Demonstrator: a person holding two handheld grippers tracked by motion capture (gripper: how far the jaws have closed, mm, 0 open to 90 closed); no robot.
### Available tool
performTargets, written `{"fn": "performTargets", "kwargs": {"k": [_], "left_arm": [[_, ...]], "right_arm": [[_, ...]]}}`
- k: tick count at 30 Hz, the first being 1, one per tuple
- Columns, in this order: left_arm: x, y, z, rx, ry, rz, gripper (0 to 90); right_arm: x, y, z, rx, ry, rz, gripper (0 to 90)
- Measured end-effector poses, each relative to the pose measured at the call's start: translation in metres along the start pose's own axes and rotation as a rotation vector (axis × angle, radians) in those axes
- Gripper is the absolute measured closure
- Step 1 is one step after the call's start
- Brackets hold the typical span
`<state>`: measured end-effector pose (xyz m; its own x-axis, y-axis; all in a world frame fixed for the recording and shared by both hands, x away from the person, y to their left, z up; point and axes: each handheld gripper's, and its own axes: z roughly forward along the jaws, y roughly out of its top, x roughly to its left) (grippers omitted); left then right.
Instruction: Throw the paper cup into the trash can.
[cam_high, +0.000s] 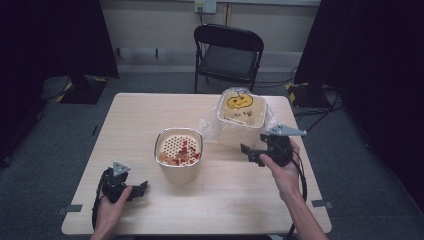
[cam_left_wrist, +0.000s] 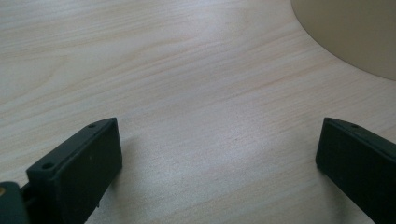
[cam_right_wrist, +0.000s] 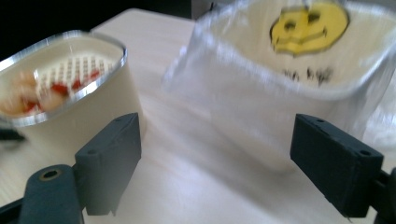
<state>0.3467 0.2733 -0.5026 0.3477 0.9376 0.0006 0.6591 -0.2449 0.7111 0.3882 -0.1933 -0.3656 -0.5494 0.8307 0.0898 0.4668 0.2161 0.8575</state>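
Right gripper (cam_high: 250, 151) hovers with fingers wide apart, just in front of the bag-lined bin (cam_high: 241, 116) with the yellow pumpkin face at the counter's (cam_high: 140, 115) far right. Beside it stands the cream bin (cam_high: 178, 154) holding red bits. Left gripper (cam_high: 141, 189) rests near the counter's front edge, fingers apart on bare wood.

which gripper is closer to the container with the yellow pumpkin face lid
Right. The right gripper sits just in front of the pumpkin-lid container, jaws open toward it. The left gripper rests at the table's near left, beyond the perforated container.
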Motion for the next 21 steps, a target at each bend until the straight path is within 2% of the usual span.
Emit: {"fn": "performTargets", "kwargs": {"k": [4, 5, 6, 7, 11, 12, 13, 14, 16, 19, 21], "left_arm": [[0.0, 0.0, 0.0, -0.001, 0.0, -0.001, 0.0], [0.0, 0.0, 0.0, 0.0, 0.0, 0.0, 0.0], [0.0, 0.0, 0.0, 0.0, 0.0, 0.0, 0.0], [0.0, 0.0, 0.0, 0.0, 0.0, 0.0, 0.0], [0.0, 0.0, 0.0, 0.0, 0.0, 0.0, 0.0], [0.0, 0.0, 0.0, 0.0, 0.0, 0.0, 0.0], [0.0, 0.0, 0.0, -0.001, 0.0, 0.0, 0.0], [0.0, 0.0, 0.0, 0.0, 0.0, 0.0, 0.0], [0.0, 0.0, 0.0, 0.0, 0.0, 0.0, 0.0], [0.0, 0.0, 0.0, 0.0, 0.0, 0.0, 0.0], [0.0, 0.0, 0.0, 0.0, 0.0, 0.0, 0.0]], "right_arm": [[0.001, -0.035, 0.005, 0.054, -0.019, -0.031, 15.9], [0.001, -0.042, 0.007, 0.068, -0.016, -0.022, 15.5], [-0.002, -0.062, 0.014, 0.106, -0.008, -0.006, 15.5], [-0.002, -0.062, 0.014, 0.106, -0.008, -0.006, 15.5], [-0.003, -0.088, 0.026, 0.162, -0.011, -0.009, 15.5], [-0.004, -0.099, 0.032, 0.178, -0.006, 0.001, 15.3], [-0.004, -0.099, 0.032, 0.178, -0.006, 0.001, 15.3], [-0.006, -0.11, 0.04, 0.206, -0.029, 0.015, 15.6], [-0.007, -0.114, 0.042, 0.214, -0.038, 0.011, 15.6], [-0.008, -0.12, 0.047, 0.245, -0.074, -0.017, 15.8], [-0.007, -0.123, 0.049, 0.236, -0.09, -0.035, 15.7]]}}
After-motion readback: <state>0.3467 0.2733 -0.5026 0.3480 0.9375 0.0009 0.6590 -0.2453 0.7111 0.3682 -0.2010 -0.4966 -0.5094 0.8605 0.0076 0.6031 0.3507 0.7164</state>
